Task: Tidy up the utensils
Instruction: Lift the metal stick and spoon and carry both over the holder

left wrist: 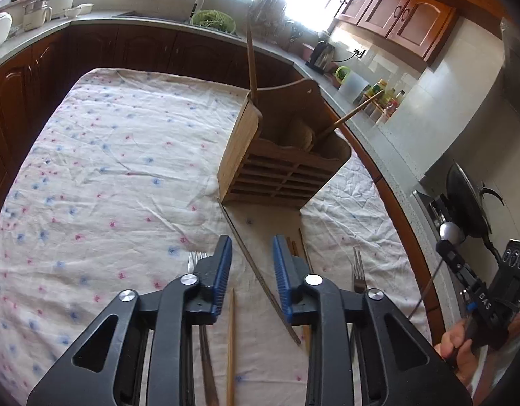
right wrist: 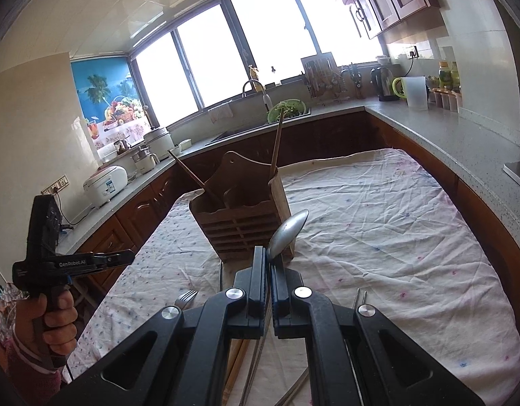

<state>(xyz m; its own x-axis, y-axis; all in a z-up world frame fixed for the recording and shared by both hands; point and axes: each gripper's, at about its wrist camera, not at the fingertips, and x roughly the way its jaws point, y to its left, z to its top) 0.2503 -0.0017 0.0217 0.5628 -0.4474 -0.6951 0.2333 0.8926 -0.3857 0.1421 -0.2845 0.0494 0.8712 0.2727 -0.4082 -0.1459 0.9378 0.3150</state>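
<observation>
Left gripper (left wrist: 252, 247) wide apart, hovers over chopsticks (left wrist: 260, 277) and forks (left wrist: 358, 272) on near counter (left wrist: 108, 169). Wooden holder (right wrist: 241, 216) stands far centre. Right gripper (right wrist: 268, 257) clamps spoon (right wrist: 287, 231), bowl up, near holder.

Holder (left wrist: 280, 155) on table (left wrist: 108, 155), fork (left wrist: 358, 270) before it
</observation>
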